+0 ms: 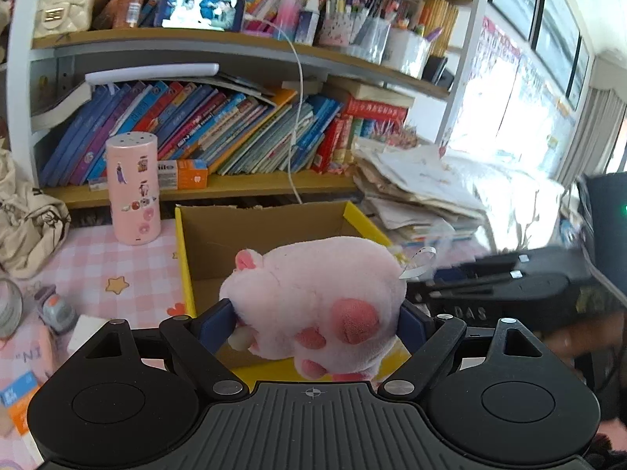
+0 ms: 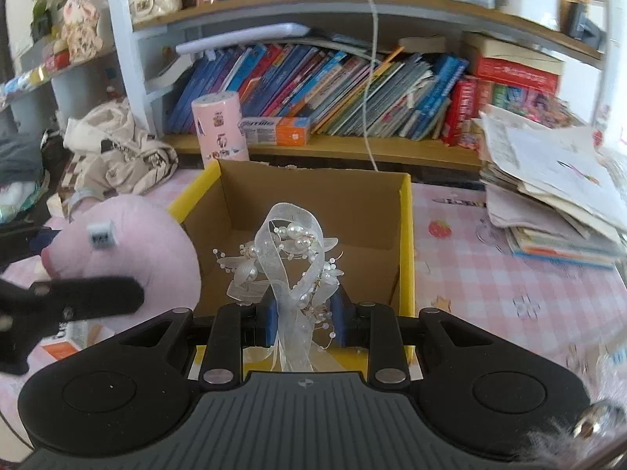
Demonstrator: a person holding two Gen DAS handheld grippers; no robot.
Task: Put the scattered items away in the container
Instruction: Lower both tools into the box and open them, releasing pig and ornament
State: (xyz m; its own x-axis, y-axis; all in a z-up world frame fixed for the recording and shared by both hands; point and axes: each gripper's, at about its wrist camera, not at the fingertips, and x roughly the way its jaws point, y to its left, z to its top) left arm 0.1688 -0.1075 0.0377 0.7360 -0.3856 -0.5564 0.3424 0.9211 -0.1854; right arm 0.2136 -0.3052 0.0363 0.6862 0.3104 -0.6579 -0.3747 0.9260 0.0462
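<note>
Above box [image 1: 203,235], at 12 o'clock: left gripper [image 1: 313,325] clamps plush toy [image 1: 313,293]; right gripper [image 2: 305,319] pinches ribbon [image 2: 290,258]. Box looks empty; both drops remain.

On the white-and-orange cardboard toothpaste carton [image 2: 276,130], lying on the wooden shelf just right of the pink stickered cylinder [image 2: 221,131], "Smile" can be read. The pink checked tablecloth [image 1: 129,270], left of that cylinder, carries the letters "NI". The book spines are too blurred.
</note>
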